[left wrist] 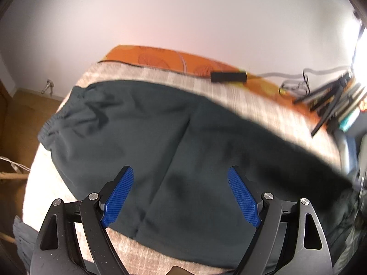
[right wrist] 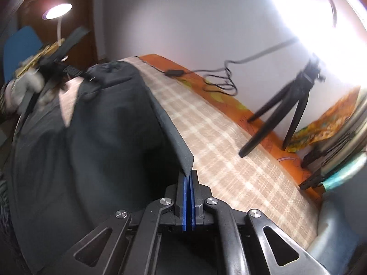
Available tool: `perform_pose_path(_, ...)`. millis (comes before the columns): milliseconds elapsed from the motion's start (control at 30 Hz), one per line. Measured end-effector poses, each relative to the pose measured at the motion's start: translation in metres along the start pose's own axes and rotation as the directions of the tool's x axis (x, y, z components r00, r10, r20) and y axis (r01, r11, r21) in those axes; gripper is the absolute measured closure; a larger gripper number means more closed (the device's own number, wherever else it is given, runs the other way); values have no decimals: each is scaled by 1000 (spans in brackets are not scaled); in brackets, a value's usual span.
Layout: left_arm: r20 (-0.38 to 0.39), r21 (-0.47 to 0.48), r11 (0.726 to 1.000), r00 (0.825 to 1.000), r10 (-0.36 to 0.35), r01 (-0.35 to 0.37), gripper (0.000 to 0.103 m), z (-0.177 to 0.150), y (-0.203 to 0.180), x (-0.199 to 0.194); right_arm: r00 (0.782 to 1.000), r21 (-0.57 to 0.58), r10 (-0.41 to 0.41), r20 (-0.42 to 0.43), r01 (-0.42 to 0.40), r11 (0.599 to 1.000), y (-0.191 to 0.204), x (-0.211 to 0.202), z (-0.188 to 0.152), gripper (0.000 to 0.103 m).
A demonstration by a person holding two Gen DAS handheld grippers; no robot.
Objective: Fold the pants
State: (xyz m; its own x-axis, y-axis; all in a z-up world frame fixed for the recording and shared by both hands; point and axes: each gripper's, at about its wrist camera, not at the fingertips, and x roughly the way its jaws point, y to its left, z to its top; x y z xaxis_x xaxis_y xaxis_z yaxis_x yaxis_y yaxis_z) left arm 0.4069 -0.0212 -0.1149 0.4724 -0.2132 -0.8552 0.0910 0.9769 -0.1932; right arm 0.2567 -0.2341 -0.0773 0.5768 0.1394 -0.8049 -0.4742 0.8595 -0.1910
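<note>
Pants (left wrist: 146, 137), dark grey, spread along a bed covered by a beige checked blanket (right wrist: 229, 160); the elastic waistband (left wrist: 57, 123) lies toward the left of the left wrist view, and the legs run off to the right. The seam between the two legs is visible, so the garment appears to lie mostly opened out, with the main folds not yet made. The right hand-held gripper (right wrist: 188, 178) has its blue pads pressed together on an edge of the cloth, which rises from the blanket in a taut ridge toward the jaws. This suggests the first fold is just beginning. The left hand-held gripper (left wrist: 180, 194) stands wide apart above the middle of the pants and holds nothing. Remaining, by this reading: carrying the pinched edge across, then folding lengthwise toward the waistband. At the far edge of the bed an orange sheet (left wrist: 183, 59) carries a black tripod (right wrist: 286, 105) and a cable (right wrist: 220, 80), well apart from the pants. Motion blur hides finer detail.
</note>
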Motion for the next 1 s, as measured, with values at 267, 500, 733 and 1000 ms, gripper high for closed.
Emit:
perform_pose_path(267, -20, -145, 986, 996, -84, 80, 18, 22, -1, 17, 999, -62, 20, -31, -22, 998, 30, 0, -19, 103)
perform_pose_path(500, -89, -289, 955, 991, -101, 72, 18, 32, 7, 35, 1000, -104, 20, -21, -22, 994, 45, -12, -25, 103)
perform_pose_path(733, -168, -331, 944, 984, -49, -9, 20, 27, 22, 56, 999, -165, -8, 33, 13, 986, 63, -36, -32, 103)
perform_pose_path(1000, -28, -402, 910, 992, -123, 102, 99, 9, 42, 47, 993, -187, -58, 100, 76, 979, 73, -68, -26, 103)
